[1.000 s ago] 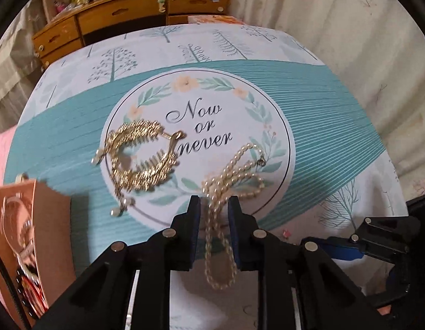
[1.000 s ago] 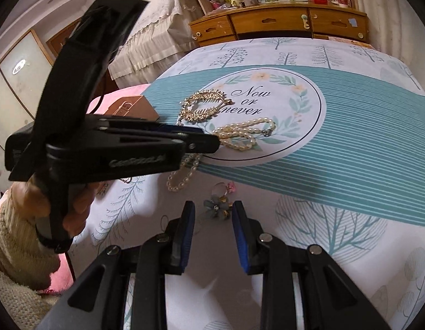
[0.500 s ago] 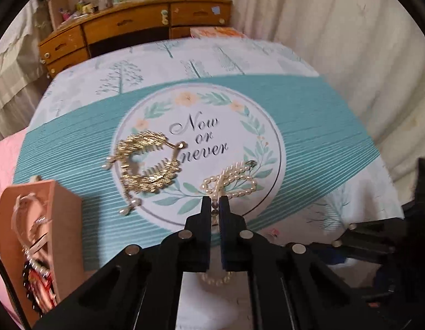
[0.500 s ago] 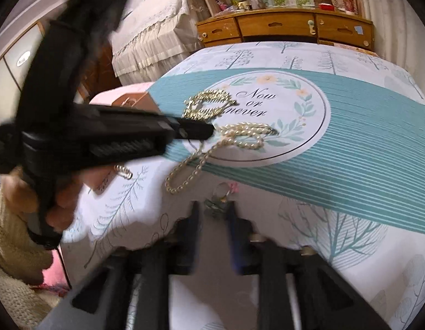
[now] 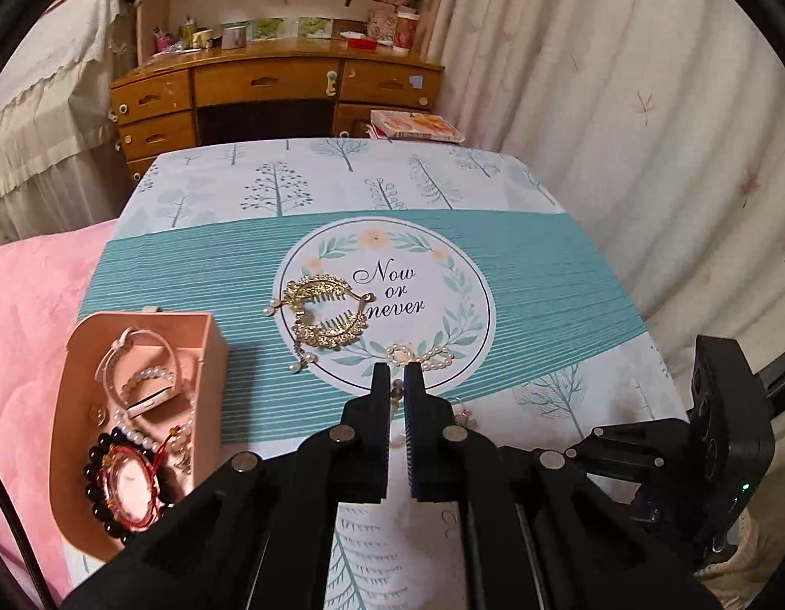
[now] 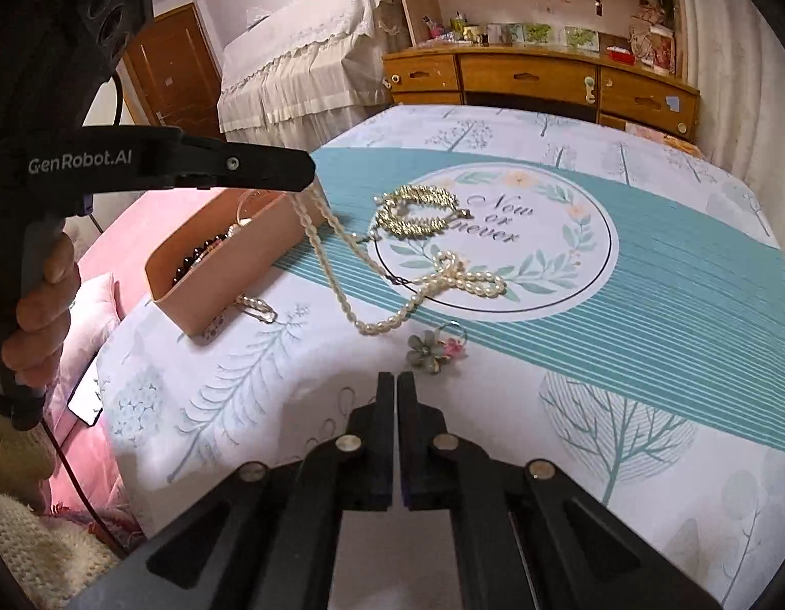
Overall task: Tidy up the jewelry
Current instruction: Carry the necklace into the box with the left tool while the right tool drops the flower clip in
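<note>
My left gripper (image 5: 398, 373) is shut on a pearl necklace (image 6: 341, 274) and holds one end up above the table; it also shows in the right wrist view (image 6: 308, 180). The rest of the strand trails down onto the printed circle (image 5: 422, 356). A gold leaf hair comb (image 5: 323, 317) lies on the circle. An open pink jewelry box (image 5: 209, 351) with bracelets and beads inside stands at the table's left edge. My right gripper (image 6: 395, 381) is shut and empty, just short of a flower ring (image 6: 435, 348).
The table has a tree-print cloth with a teal band (image 5: 544, 274). A pearl clip (image 6: 255, 305) lies by the box. A pink bed (image 5: 31, 305) is to the left, a wooden desk (image 5: 270, 86) behind, a curtain (image 5: 621, 127) on the right.
My left gripper closed on the pearl necklace and lifted it up and back, toward the box. My right gripper closed and drew back from the flower ring without it.
</note>
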Demonstrator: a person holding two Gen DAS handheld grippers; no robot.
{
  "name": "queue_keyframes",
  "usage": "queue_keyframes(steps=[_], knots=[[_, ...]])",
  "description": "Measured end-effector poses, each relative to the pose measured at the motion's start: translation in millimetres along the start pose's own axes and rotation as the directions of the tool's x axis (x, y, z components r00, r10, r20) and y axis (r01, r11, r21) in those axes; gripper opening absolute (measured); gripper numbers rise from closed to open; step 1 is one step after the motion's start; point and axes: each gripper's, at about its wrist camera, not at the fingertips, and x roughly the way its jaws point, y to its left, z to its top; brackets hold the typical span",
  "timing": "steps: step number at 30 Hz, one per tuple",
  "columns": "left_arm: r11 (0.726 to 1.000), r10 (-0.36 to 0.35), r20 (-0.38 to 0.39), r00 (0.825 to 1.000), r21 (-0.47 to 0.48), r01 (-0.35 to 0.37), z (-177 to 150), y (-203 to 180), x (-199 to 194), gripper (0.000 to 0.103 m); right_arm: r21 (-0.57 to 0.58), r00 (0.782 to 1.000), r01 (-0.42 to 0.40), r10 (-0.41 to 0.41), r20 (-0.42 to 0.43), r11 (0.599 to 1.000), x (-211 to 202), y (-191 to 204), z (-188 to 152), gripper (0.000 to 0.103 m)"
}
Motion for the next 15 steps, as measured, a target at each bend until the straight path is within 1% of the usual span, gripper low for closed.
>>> queue_keyframes(steps=[3, 5, 7, 8, 9, 12, 15], knots=[[1.0, 0.006, 0.042, 0.999, -0.005, -0.006, 1, 3, -22, 0.003, -0.005, 1.0, 0.026, -0.026, 0.009, 1.0, -4, 4, 3, 0.002], [1.0, 0.012, 0.068, 0.998, -0.014, -0.011, 4, 6, -36, 0.003, -0.002, 0.999, 0.037, -0.037, -0.004, 0.999, -2, 4, 5, 0.004], [1.0, 0.021, 0.109, 0.994, -0.023, -0.019, 10, 10, -56, 0.003, 0.01, 0.999, 0.052, -0.052, -0.006, 0.999, 2, 2, 6, 0.012], [0.999, 0.023, 0.121, 0.992, -0.026, -0.02, 13, 12, -62, 0.003, 0.015, 0.998, 0.066, -0.066, -0.007, 0.998, 4, 1, 6, 0.023], [0.999, 0.023, 0.142, 0.99, -0.032, -0.019, 17, 14, -73, 0.003, 0.02, 0.997, 0.081, -0.08, -0.007, 0.997, 6, 0, 6, 0.03], [0.999, 0.014, 0.184, 0.983, -0.044, -0.006, 25, 18, -94, 0.003, 0.045, 0.997, 0.081, -0.08, -0.02, 0.996, 13, -4, 6, 0.031], [0.999, 0.022, 0.229, 0.973, -0.043, -0.012, 31, 20, -115, 0.003, 0.073, 0.996, 0.079, -0.076, -0.035, 0.994, 22, -7, 9, 0.031]])
